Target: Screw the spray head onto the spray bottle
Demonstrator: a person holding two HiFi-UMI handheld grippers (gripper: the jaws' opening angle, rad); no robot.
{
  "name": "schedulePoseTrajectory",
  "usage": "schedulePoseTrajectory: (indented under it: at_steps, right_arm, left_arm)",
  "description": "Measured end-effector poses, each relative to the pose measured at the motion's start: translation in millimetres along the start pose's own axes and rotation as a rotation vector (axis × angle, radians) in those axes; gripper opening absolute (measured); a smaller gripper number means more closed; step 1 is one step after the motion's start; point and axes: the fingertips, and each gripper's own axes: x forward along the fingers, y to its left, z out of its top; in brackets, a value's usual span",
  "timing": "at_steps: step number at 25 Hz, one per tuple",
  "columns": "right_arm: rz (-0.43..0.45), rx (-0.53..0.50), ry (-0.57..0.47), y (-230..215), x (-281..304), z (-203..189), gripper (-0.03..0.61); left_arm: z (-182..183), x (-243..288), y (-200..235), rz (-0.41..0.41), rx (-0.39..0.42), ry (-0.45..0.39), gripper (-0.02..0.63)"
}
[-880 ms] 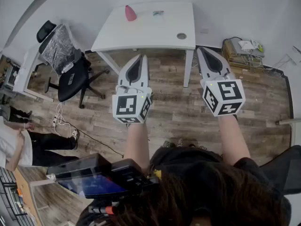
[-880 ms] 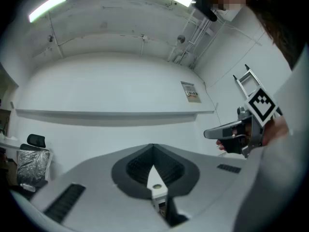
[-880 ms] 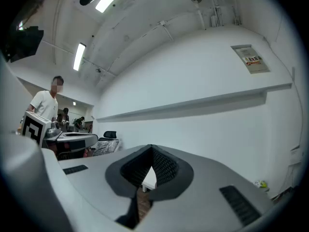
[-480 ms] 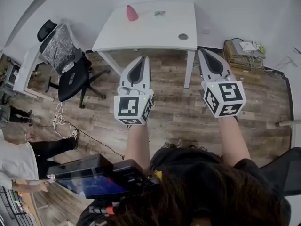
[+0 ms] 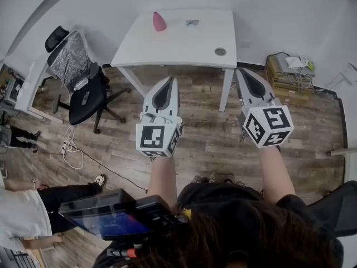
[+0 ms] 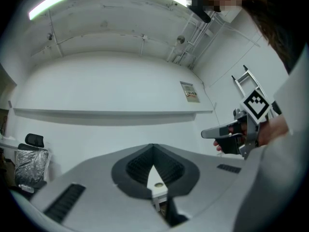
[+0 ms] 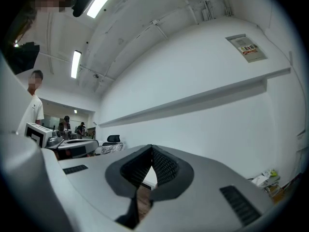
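A pink spray bottle (image 5: 159, 21) stands on the far left part of the white table (image 5: 178, 43). A small spray head (image 5: 192, 22) lies a little to its right on the same table. My left gripper (image 5: 171, 79) and right gripper (image 5: 240, 71) are held out side by side over the wooden floor, well short of the table. On both, the jaws are shut with nothing between them. In the left gripper view the shut tips (image 6: 153, 147) point at a white wall. The right gripper view shows its shut tips (image 7: 151, 148) the same way.
A black office chair (image 5: 83, 88) with a silver cover stands left of the table. Cables and boxes (image 5: 293, 68) lie by the wall at the right. A person (image 5: 33, 205) sits at lower left. A round hole (image 5: 220, 52) is in the table's near right corner.
The table sits slightly lower in the head view and both grippers have drifted down a little with it. The person at the lower left has shifted position.
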Motion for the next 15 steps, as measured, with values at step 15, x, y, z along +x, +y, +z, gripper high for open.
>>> schedulePoseTrajectory:
  at_steps: [15]
  right_arm:
    - [-0.042,0.021,0.040,-5,44,-24,0.006]
  left_arm:
    - [-33,20,38,-0.010,-0.030,0.045,0.002]
